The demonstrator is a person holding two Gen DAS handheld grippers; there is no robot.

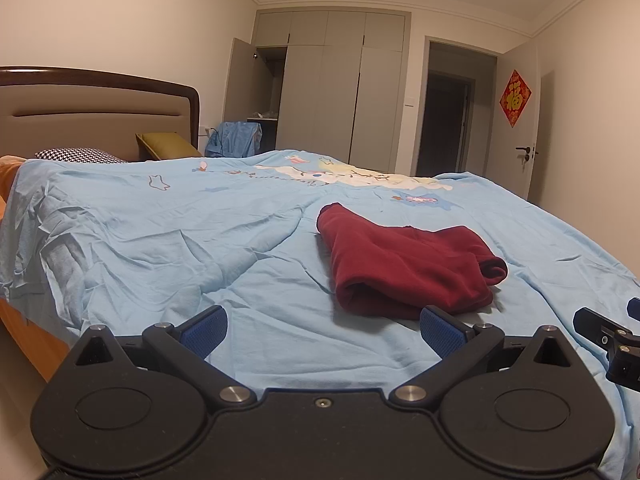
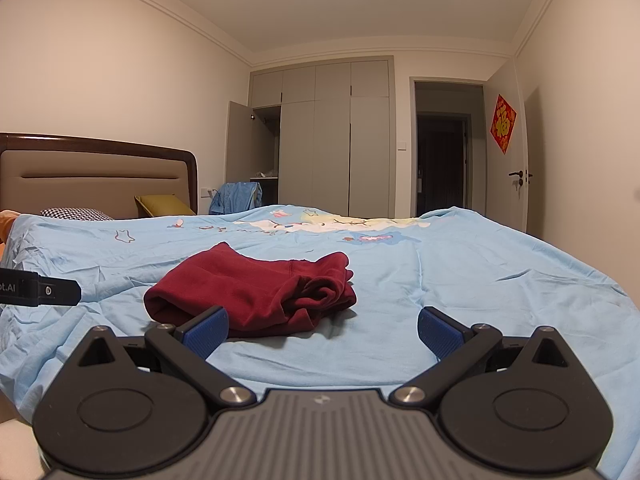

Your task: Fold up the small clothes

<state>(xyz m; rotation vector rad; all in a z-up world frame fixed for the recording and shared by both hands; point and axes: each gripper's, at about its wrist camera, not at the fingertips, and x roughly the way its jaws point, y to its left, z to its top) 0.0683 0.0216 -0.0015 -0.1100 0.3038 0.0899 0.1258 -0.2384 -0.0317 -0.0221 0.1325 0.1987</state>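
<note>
A dark red garment [image 1: 408, 268] lies folded into a compact bundle on the light blue bedspread [image 1: 180, 232]. My left gripper [image 1: 322, 330] is open just short of it, the garment ahead and to the right of its blue pads [image 1: 204, 330]. In the right wrist view the same red garment [image 2: 256, 296] lies ahead and to the left, and my right gripper [image 2: 322, 330] is open with nothing between its fingers; its left pad [image 2: 206, 332] overlaps the garment's near edge. The right gripper's tip [image 1: 608, 334] shows at the left view's right edge, and the left gripper's body [image 2: 40, 290] at the other view's left edge.
The wrinkled blue bedspread [image 2: 480, 288] carries a cartoon print at the far side. A padded headboard [image 1: 92, 116], a checked pillow [image 1: 76, 155] and a yellow-green cushion [image 1: 168, 146] lie at the left. Grey wardrobes [image 1: 332, 92], an open doorway [image 1: 448, 120] and a door [image 1: 520, 128] stand behind.
</note>
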